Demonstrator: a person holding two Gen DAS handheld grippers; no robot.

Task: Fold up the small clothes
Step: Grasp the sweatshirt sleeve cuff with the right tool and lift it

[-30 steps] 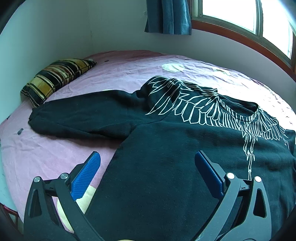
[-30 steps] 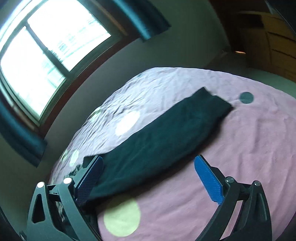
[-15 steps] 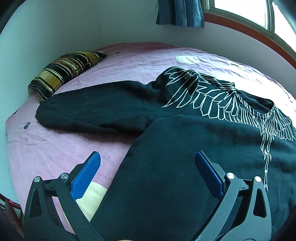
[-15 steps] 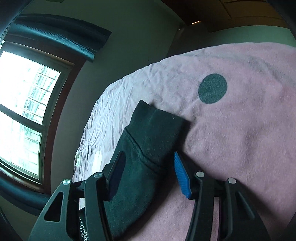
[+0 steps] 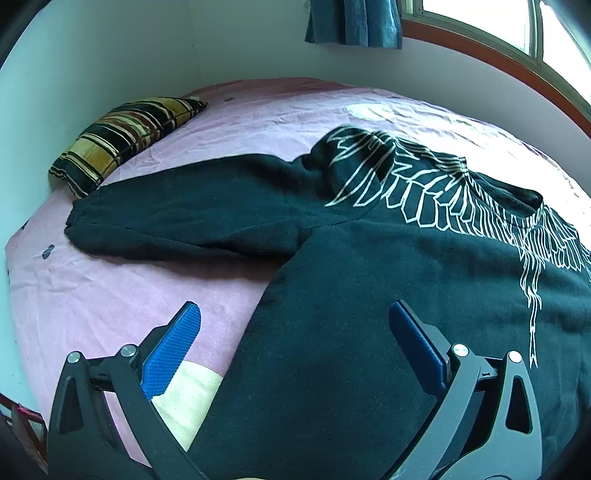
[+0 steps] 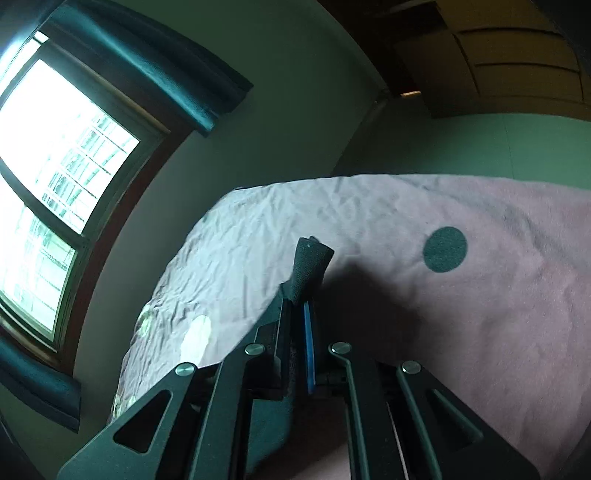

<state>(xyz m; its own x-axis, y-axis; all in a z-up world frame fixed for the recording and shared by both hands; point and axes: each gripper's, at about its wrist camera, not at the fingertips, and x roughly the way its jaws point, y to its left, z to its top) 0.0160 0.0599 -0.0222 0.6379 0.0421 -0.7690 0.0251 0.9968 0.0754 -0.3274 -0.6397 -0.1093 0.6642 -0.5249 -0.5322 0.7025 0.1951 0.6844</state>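
- left wrist view: a black sweatshirt (image 5: 388, 295) with a white wing print lies spread flat on the pink bedsheet (image 5: 110, 302), its neck opening toward the window side
- one long sleeve (image 5: 192, 218) stretches out to the left across the sheet, its cuff end near a striped brown-and-yellow pillow (image 5: 122, 136) that sits against the wall
- the left gripper (image 5: 295, 339) hangs over the lower edge of the sweatshirt with its blue fingers (image 5: 170, 350) spread wide and released; nothing is between them but the cloth below, and they do not seem to touch it
- a blue curtain (image 5: 354, 22) hangs beside the wood-framed window at the top
- right wrist view: the right gripper (image 6: 297, 314) has its fingers clenched together on a dark cuff (image 6: 310, 266) of the sweatshirt, which sticks up out of the tips in a pinched fold
- below the cuff the pink bedsheet (image 6: 480, 314) shows a dark round spot (image 6: 445, 249) and a shadow under the gripper
- a bright window (image 6: 55, 177) with dark curtains fills the left side; the rest of the garment is hidden under the gripper body
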